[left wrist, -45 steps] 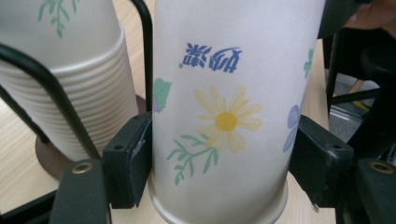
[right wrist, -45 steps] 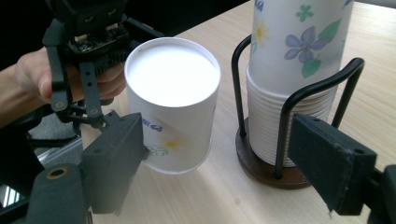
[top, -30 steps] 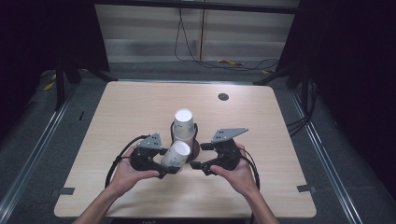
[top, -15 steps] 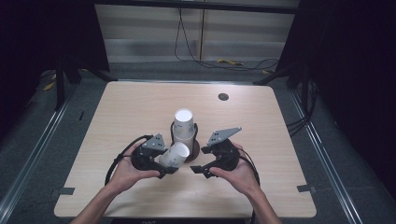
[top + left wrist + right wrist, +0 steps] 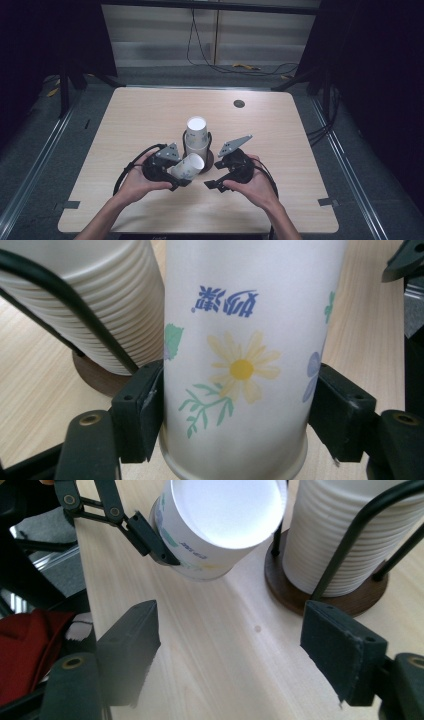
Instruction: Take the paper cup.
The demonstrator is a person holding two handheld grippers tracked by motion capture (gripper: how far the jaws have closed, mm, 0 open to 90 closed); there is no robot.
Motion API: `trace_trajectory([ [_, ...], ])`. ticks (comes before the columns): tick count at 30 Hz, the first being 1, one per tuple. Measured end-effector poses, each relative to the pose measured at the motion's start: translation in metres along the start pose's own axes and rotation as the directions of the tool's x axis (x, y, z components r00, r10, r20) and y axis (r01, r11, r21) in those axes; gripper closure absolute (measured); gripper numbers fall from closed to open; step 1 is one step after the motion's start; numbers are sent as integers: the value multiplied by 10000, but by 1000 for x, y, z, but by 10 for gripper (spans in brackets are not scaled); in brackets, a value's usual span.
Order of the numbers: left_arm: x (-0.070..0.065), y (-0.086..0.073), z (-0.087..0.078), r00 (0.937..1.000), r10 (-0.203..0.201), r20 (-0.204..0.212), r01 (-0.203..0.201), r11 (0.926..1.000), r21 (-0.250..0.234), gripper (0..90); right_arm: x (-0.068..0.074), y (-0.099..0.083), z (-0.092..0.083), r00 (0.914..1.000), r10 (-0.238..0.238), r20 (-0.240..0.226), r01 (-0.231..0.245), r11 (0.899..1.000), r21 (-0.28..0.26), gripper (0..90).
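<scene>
A white paper cup [image 5: 187,166] printed with flowers is held tilted, its mouth toward the stack and my right hand. My left gripper [image 5: 172,176] is shut on it; in the left gripper view both jaws press the sides of the cup [image 5: 240,365]. Behind it a stack of paper cups [image 5: 196,134] stands in a black wire holder on a round dark wooden base [image 5: 325,597]. My right gripper [image 5: 210,184] stands open just right of the cup, with nothing between its jaws. The right gripper view shows the cup [image 5: 220,525] ahead and the stack [image 5: 350,535] at the upper right.
The light wooden table [image 5: 125,125] has a small dark round grommet [image 5: 239,104] near its far edge. Black cables trail from both grippers. Dark floor and metal rails surround the table, and a red cloth [image 5: 35,650] lies low at the left of the right gripper view.
My left gripper has drawn the flowered cup away from the stack, toward the near side and tilted it further. My right gripper has backed off slightly toward the table's front.
</scene>
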State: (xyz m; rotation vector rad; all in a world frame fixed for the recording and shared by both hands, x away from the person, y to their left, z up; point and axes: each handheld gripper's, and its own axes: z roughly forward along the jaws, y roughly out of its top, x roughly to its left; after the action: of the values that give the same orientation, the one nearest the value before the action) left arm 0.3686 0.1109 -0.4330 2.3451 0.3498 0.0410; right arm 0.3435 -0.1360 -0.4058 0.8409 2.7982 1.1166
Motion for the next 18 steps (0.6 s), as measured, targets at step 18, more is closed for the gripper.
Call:
trace_trajectory([
  [18, -11, 10, 10, 9981, 583, 179, -597, 9938, 941, 305, -1, -3, 5, 9975, 362, -613, -313, 9964, 783, 193],
])
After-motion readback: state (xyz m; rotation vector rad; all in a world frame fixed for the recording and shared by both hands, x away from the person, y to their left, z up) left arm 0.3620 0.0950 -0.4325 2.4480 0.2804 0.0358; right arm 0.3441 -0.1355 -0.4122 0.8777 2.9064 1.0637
